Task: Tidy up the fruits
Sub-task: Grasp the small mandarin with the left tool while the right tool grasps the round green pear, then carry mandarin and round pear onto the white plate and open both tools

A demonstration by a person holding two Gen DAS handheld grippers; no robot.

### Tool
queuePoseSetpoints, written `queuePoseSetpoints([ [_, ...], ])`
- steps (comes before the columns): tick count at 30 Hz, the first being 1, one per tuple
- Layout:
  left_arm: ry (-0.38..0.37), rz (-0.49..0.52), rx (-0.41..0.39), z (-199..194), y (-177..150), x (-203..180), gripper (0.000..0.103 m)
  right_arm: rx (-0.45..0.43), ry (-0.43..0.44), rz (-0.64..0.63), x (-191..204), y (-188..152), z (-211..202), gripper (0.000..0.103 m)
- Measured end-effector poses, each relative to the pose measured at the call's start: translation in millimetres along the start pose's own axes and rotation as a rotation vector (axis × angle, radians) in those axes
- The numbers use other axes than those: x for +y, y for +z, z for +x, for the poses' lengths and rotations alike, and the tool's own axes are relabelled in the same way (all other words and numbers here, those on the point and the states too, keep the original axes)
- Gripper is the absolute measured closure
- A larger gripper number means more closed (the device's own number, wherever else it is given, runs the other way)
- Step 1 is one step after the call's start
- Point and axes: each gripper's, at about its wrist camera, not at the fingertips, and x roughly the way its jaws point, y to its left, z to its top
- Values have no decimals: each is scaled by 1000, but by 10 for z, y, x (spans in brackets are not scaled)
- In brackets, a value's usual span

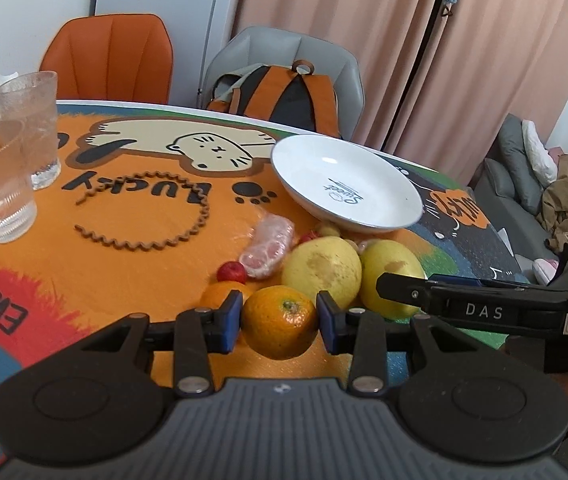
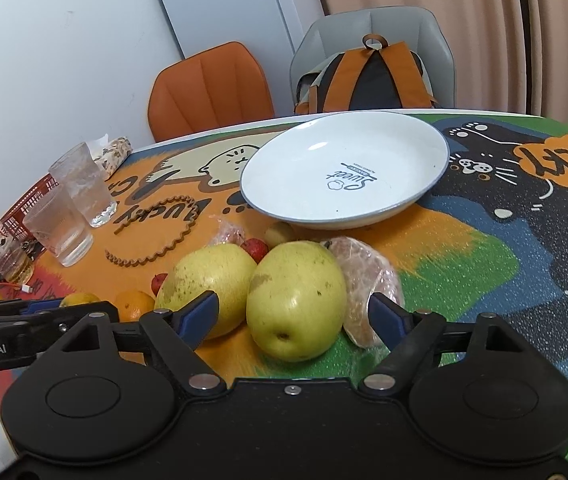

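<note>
- Left wrist view: the left gripper [image 1: 280, 322] is closed on an orange [image 1: 280, 322], its blue pads pressing the fruit from both sides, and the orange looks lifted a little off the tablecloth [image 1: 132, 264].
- Just behind the left pad a second orange [image 1: 220, 294] peeks out, with a small red fruit [image 1: 232, 271] beside it.
- Two yellow-green pears sit past the held orange — the nearer pear [image 1: 322, 266] in the middle and the other pear [image 1: 394, 270] to its right, touching.
- A plastic-wrapped pink piece of fruit [image 1: 268, 250] lies left of the pears; the white plate [image 1: 346, 182] stands empty just beyond the pile.
- Two clear glasses [image 1: 12, 152] stand at the far left, and a brown zigzag ring [image 1: 156, 216] lies between them and the fruit.
- The right gripper's black finger [image 1: 464, 304] reaches in from the right edge, in front of the right pear.
- Right wrist view: the right gripper [image 2: 294, 316] stands wide open around a pear [image 2: 296, 300]; the pads do not touch it — there is a gap on each side.
- A second pear [image 2: 208, 280] lies to its left, a wrapped pinkish piece [image 2: 368, 280] to its right behind the right pad.
- The same plate [image 2: 344, 172] lies beyond the fruit, empty.
- The left gripper's fingers [image 2: 24, 314] show at the left edge, near an orange [image 2: 134, 304].
</note>
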Motion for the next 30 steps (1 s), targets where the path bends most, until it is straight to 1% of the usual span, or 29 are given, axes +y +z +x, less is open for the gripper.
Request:
queuePoseSetpoints([
  [3, 5, -5, -5, 5, 26, 44, 65, 8, -2, -3, 11, 35, 44, 24],
  [5, 9, -11, -6, 13, 43, 78, 65, 22, 6, -4, 17, 47, 80, 30],
  [9, 18, -26, -8, 23, 83, 140, 65, 60, 26, -4, -21, 39, 166, 36],
  [11, 23, -30, -12, 29, 104, 165, 65, 54, 27, -5, -51, 53, 162, 46],
  [14, 24, -40, -11, 53, 141, 191, 65, 62, 48, 15, -103, 82, 155, 47],
  [18, 20, -42, -19, 70, 195, 183, 65, 48, 53, 16, -118, 89, 124, 47],
  [30, -1, -29, -36, 165, 368, 103, 65, -36, 52, 27, -201, 284, -135, 48],
])
